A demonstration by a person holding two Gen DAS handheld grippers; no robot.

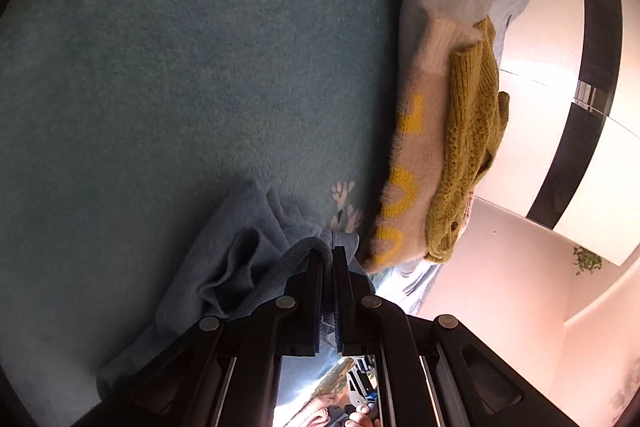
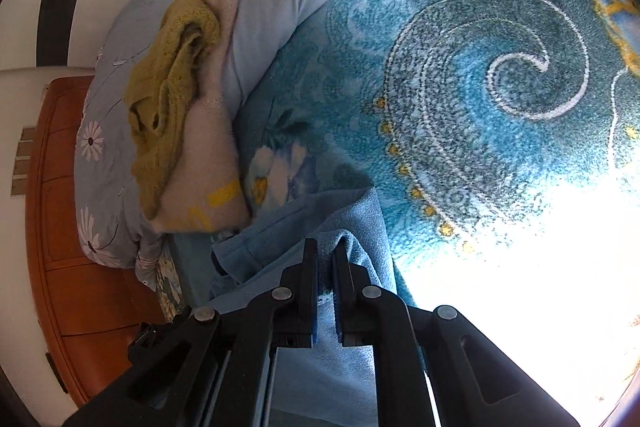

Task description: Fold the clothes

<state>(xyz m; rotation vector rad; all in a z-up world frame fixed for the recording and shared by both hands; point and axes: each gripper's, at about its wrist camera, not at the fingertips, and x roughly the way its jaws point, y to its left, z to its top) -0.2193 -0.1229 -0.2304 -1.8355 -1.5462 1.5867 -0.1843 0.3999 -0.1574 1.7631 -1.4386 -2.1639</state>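
Two pinches carry one blue garment [image 1: 240, 267]: the left gripper [image 1: 328, 255] and right gripper [image 2: 325, 247] are each clamped narrowly on its edge at lower centre of frame, cloth trailing lower left over the teal blanket [image 2: 460, 87], equally near both hands.

Teal fleece blanket [image 2: 480, 75] with white swirls covers the bed, sunlight blazing across 1 corner. Wooden headboard [image 2: 80, 267] stands against a white wall [image 1: 540, 35] with black stripes.
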